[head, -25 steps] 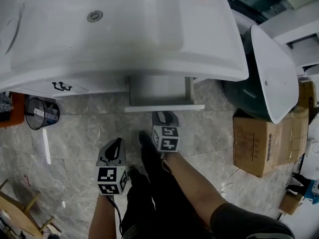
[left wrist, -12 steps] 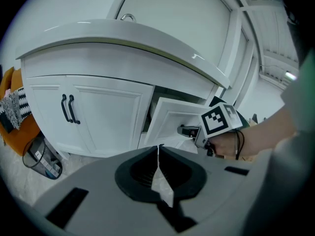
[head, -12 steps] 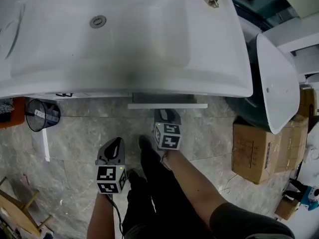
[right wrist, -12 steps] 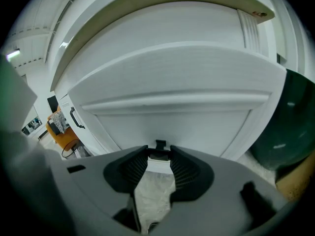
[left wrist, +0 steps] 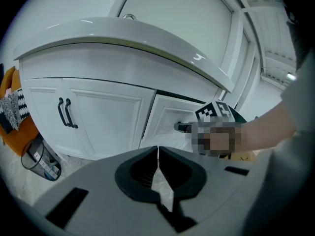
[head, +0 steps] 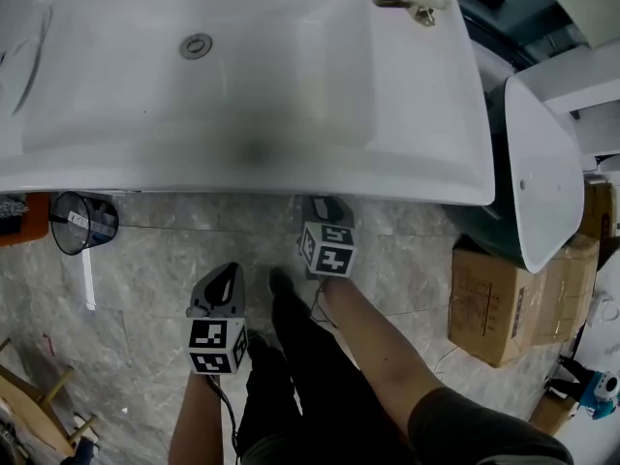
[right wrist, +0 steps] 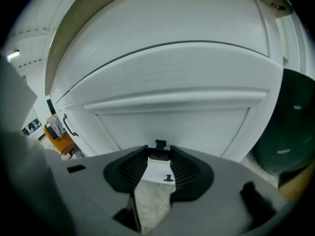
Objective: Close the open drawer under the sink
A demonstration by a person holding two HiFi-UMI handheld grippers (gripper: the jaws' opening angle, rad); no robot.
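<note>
From the head view the white sink (head: pixel 426 163) hides the drawer below its rim. In the right gripper view the white drawer front (right wrist: pixel 172 122) fills the frame, close up. My right gripper (right wrist: pixel 158 157) has its jaws apart, and the black drawer handle (right wrist: pixel 158 152) shows in the gap at the tips. The head view shows the right gripper (head: pixel 325 211) reaching under the sink edge. In the left gripper view the drawer front (left wrist: pixel 165 119) sits about level with the cabinet doors (left wrist: pixel 103 117). My left gripper (head: pixel 223 284) hangs back over the floor, its jaws shut and empty (left wrist: pixel 157 154).
A black mesh bin (head: pixel 82 221) stands on the floor at the left by an orange thing (left wrist: pixel 15 107). To the right are a second white basin (head: pixel 542 163) leaning on a dark green tub (right wrist: pixel 290 127) and a cardboard box (head: pixel 499 298). The person's legs (head: pixel 291 376) are below me.
The drawer has slid in under the sink rim and no longer shows in the head view. My right gripper moved forward with it; my left gripper followed a little.
</note>
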